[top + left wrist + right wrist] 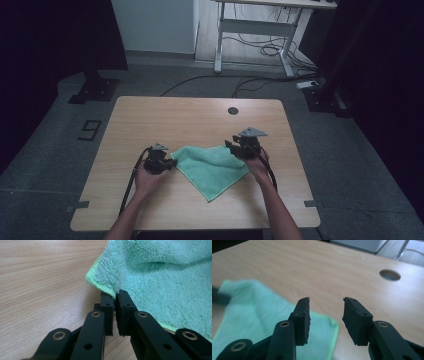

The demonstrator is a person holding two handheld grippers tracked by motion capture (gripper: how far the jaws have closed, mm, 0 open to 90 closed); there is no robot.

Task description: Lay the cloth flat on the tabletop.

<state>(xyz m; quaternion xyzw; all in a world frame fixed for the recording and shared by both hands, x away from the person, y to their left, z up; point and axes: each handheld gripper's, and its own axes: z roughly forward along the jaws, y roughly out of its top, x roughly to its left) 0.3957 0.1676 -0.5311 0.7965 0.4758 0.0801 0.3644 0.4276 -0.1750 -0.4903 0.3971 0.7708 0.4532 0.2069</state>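
We see a light wooden bench (pixel 150 120) with rounded corners, and near its far edge there is a small round dark cable hole (pixel 233 110). The bench stands on a grey carpet floor (pixel 60 150), where a dark mark shaped like the number nine (pixel 89 130) lies at the left side. Behind the bench, black cables (pixel 260 50) run across the floor under a white metal desk frame (pixel 255 30). A black stand base (pixel 95 90) rests at the far left.

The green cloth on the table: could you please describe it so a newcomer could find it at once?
On the light wooden table, look near the front edge, between the person's two hands. The green cloth lies there, a fluffy mint towel with one corner pinched in the left gripper, the only soft, coloured thing there.
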